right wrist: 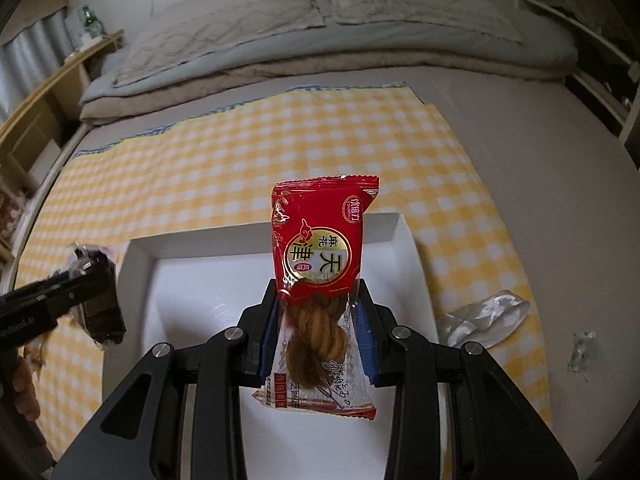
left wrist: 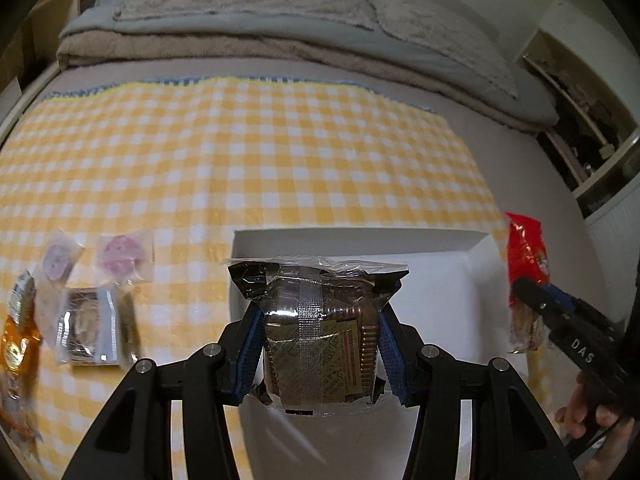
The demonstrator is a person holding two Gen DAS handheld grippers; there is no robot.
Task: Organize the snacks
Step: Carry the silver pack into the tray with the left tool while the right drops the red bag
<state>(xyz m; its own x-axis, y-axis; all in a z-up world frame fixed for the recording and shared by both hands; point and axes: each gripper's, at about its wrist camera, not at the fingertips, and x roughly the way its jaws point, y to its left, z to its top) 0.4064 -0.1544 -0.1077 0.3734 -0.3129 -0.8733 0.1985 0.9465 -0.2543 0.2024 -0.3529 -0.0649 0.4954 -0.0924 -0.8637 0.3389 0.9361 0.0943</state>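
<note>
Over white tray [right wrist: 140,256] | left gripper [left wrist: 318,344] clamps clear-wrapped brown snack [left wrist: 316,336] | right gripper [right wrist: 318,332] clamps red twist-snack packet [right wrist: 320,240]

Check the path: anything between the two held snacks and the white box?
Nothing visible. The left gripper holds the dark clear-wrapped snack over the white box; the right gripper holds the red twist packet above the same box, whose visible floor is bare. Loose snacks lie off to the side on the checked cloth.

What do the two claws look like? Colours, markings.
Both claws are black linkage frames with silver pivot pins and blue ribbed pads: left claw, right claw. The right claw's side carries white "DAS" lettering, seen from the left wrist view.
</note>
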